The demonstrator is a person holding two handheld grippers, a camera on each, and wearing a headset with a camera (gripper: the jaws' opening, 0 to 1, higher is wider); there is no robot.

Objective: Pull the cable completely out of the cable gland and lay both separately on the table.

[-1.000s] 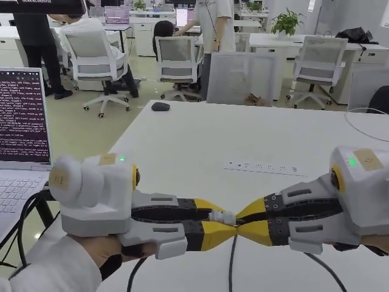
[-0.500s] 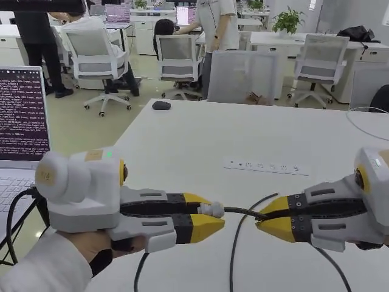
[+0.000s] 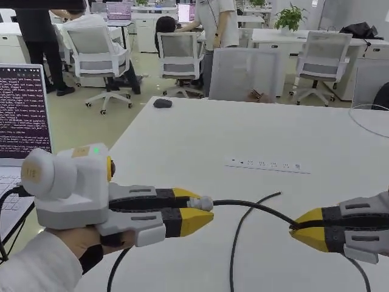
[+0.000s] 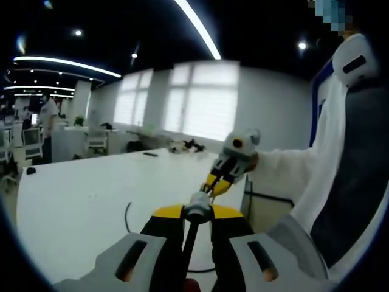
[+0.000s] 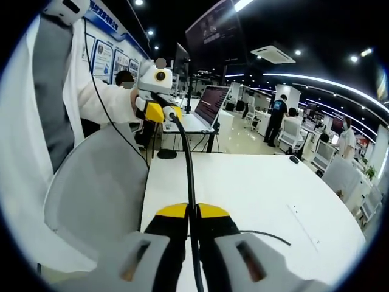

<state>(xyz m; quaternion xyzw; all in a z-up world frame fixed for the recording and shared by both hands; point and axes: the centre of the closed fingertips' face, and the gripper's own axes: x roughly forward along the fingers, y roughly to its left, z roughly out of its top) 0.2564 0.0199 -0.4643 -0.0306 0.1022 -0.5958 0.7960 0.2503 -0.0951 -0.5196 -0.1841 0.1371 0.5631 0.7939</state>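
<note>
The left gripper clamps the hard little cable gland, while the right gripper pinches the seemingly light, floppy cable well apart from that gland, probably best regripped nearer it.

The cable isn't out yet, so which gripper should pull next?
Right, probably: the right gripper is shut on the black cable, while the left gripper clamps the cable gland as an anchor.

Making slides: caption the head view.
Left gripper holds a small grey cable gland; right gripper grips the thin black cable running from it.
</note>
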